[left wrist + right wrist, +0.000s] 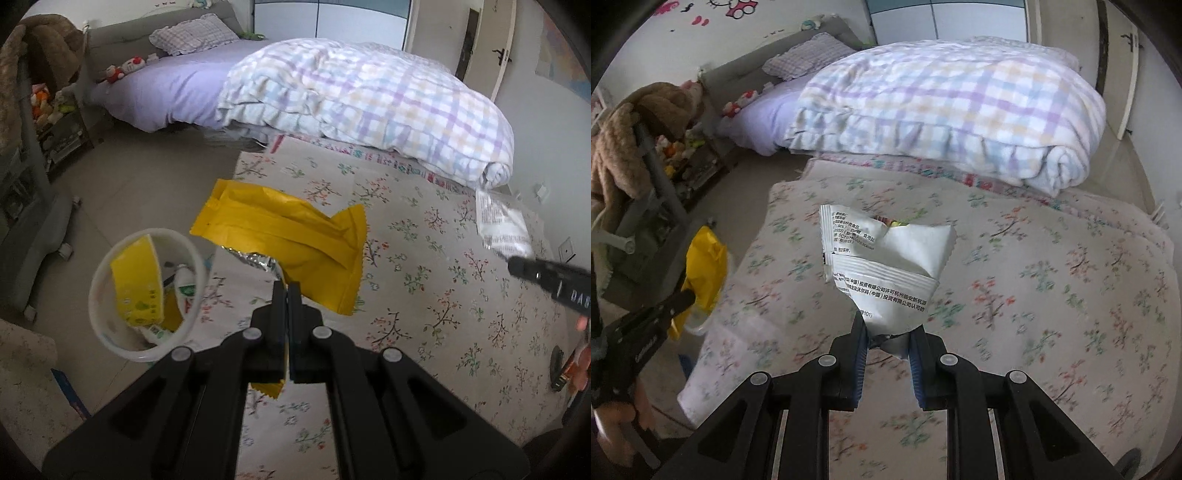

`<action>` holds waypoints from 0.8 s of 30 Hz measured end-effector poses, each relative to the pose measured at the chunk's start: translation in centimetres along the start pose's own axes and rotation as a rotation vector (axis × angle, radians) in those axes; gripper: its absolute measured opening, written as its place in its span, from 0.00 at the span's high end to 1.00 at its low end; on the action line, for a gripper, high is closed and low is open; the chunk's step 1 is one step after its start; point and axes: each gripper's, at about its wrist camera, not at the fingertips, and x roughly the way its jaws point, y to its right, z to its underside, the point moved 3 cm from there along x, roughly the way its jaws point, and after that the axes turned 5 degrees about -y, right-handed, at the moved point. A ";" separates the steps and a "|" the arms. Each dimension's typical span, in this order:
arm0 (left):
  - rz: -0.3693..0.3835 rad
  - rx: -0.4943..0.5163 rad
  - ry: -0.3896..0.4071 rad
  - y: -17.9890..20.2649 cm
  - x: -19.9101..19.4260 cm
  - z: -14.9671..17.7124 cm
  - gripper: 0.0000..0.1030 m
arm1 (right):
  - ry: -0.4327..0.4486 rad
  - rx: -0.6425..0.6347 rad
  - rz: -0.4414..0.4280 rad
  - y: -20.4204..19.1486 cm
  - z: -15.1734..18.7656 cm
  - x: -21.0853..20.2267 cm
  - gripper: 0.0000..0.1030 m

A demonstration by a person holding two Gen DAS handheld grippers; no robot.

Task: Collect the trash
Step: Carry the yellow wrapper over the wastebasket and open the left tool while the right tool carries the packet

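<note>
My left tongs (287, 291) pinch only a corner of the yellow wrapper (291, 236), hanging just right of the white bin (110, 266) — it may slip onto the floral bedspread (424, 295) — while my right tongs (886, 332), farther right, clamp the white wrapper (886, 266) by its crumpled tail.

Crumpled yellow wrapper (284, 236) and white printed wrapper (886, 266) aloft; white bin (146, 295) perhaps half-full.
</note>
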 end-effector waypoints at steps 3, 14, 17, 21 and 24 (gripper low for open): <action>-0.001 -0.033 0.004 -1.7 -0.4 0.3 0.99 | -0.010 0.012 -0.041 -1.0 0.7 0.3 0.80; -0.031 -0.136 0.004 -7.7 -0.8 2.0 0.99 | -0.003 -0.063 -0.116 -7.0 0.1 1.6 0.80; -0.047 -0.174 -0.002 -9.9 -0.6 2.3 0.99 | -0.014 -0.095 -0.131 -8.7 0.1 2.5 0.79; -0.068 -0.217 -0.023 -12.4 0.3 2.7 0.99 | -0.015 -0.122 -0.180 -10.6 -0.2 3.4 0.80; -0.084 -0.231 -0.032 -13.7 1.1 2.7 0.99 | -0.018 -0.131 -0.217 -11.9 -0.4 4.3 0.79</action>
